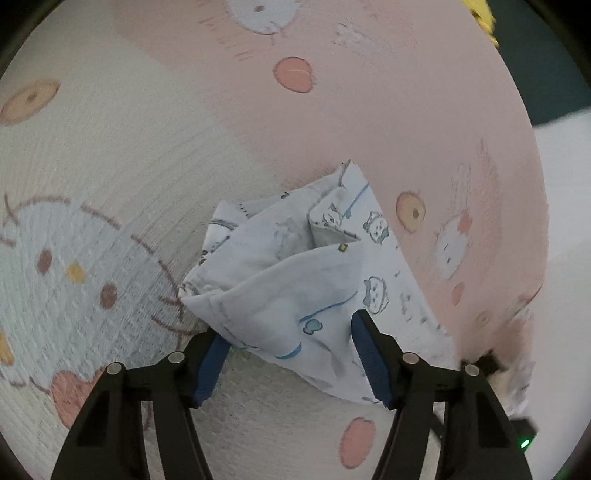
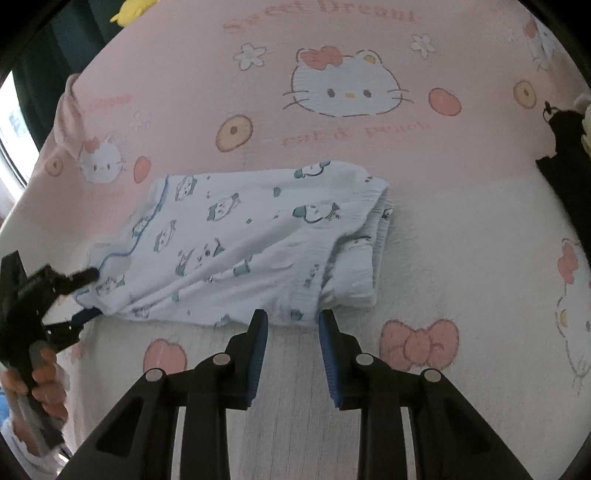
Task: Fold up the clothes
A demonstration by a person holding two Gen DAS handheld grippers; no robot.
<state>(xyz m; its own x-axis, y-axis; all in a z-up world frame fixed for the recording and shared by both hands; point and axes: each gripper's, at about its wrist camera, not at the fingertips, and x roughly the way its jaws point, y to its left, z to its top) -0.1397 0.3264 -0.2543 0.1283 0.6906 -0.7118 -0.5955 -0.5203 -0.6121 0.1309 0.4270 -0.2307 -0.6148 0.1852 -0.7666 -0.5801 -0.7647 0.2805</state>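
Around the garment (image 1: 295,280), half-open left tool (image 1: 288,343)

One printed garment (image 2: 236,243), two tongs (image 2: 291,317) (image 1: 288,332), one cartoon bedsheet (image 2: 461,229)

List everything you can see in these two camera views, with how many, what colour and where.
garment: one, white with blue-green cartoon print, partly folded, lying on the blanket.
blanket: one, pink and cream with cat, bow and peach print, under everything.
yellow object: one, at the blanket's far edge, too cut off to identify.
black object: one, at the right edge of the right wrist view, unclear what.
left gripper: one, black with blue pads, open, straddling the garment's near corner.
right gripper: one, black with blue pads, open at the garment's near edge.
hand: one, holding the left gripper's handle.
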